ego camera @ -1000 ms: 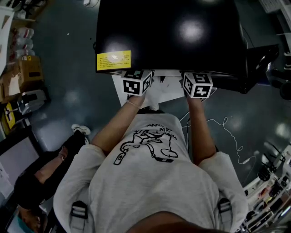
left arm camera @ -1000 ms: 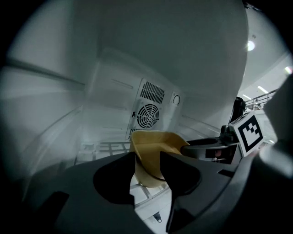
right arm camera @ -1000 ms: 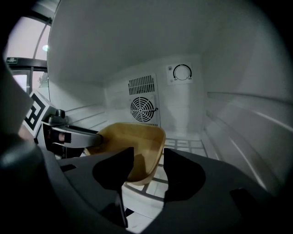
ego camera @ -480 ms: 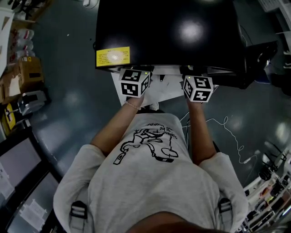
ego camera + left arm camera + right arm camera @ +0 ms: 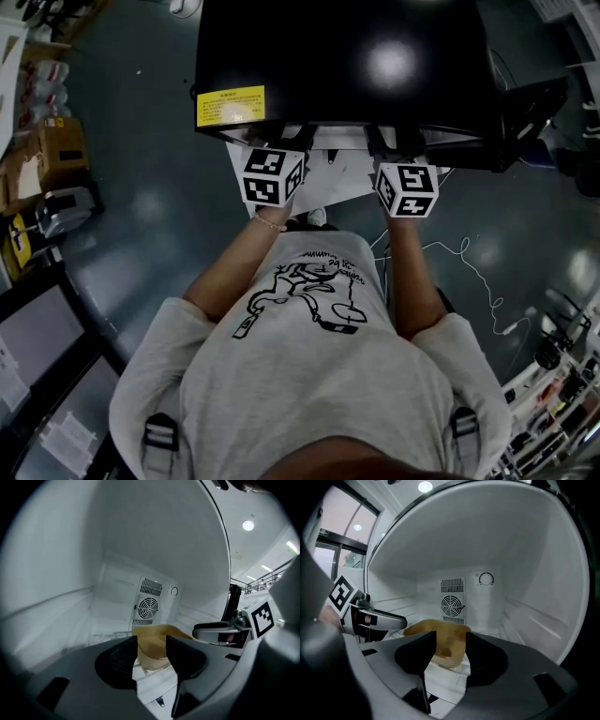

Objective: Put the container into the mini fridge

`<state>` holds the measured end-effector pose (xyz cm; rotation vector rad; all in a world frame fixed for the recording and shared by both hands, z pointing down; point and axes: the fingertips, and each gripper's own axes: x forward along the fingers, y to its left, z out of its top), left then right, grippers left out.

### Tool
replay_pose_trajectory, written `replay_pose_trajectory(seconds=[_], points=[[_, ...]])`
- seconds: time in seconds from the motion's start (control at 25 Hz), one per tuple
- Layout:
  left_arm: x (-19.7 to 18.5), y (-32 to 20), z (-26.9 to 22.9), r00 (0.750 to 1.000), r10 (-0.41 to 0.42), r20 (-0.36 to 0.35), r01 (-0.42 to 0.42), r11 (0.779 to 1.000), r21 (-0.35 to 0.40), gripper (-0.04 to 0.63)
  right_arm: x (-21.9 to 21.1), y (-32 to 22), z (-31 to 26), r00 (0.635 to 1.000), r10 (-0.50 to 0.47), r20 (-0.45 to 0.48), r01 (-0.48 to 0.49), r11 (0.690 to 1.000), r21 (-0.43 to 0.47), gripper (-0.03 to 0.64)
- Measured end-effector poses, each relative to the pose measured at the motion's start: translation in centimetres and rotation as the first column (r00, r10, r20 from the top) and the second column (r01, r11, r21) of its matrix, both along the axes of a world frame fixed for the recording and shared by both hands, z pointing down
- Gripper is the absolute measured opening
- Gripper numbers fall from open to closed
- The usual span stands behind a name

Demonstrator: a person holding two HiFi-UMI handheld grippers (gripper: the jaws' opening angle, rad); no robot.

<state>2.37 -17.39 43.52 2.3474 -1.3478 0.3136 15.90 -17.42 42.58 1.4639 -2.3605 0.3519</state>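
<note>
Both sets of jaws stand spread, and they have just been opening.
- Left gripper [image 5: 151, 641]: pads wide apart, pressing on nothing. The tan container [image 5: 152, 654] shows through the gap, but it sits farther in and is not touched.
- Right gripper [image 5: 451, 637]: the same. The jaws are parted and the container shows beyond them, clear of both pads.

Container: it rests on the white wire shelf [image 5: 440, 679] inside the mini fridge [image 5: 347, 66], toward the far wall and just in front of the round fan grille [image 5: 148, 606]. It looks upright and settled, with nothing holding it.

Change in the head view: the two marker cubes, left [image 5: 270, 176] and right [image 5: 406, 190], now lie nearer the person than a second ago. They are out from under the front edge of the fridge's black top, where they were tucked close before. Both hands are backing out together.

Reading: the release is done and the container is placed. The grippers' noses remain inside the opening. The door stands open at the right of the fridge, and closing it, if wanted, is not yet begun.

Risk: low. The jaws are clear of the container, so a straight pull back should not drag it.
</note>
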Motion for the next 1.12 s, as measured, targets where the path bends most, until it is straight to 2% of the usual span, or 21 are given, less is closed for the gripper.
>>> replay_pose_trajectory(seconds=[0.64, 1.12], points=[[1.6, 4.0, -3.4, 0.994, 0.105, -0.009, -0.103, 0.991, 0.082, 0.164, -2.4, 4.3, -3.0, 0.996, -0.090, 0.021, 0.089, 0.995, 0.042, 0.162], [3.1, 7.0, -6.1, 0.979, 0.200, -0.034, -0.194, 0.972, 0.135, 0.106, -4.6, 7.4, -6.1, 0.983, -0.172, 0.065, 0.167, 0.983, 0.069, 0.108]])
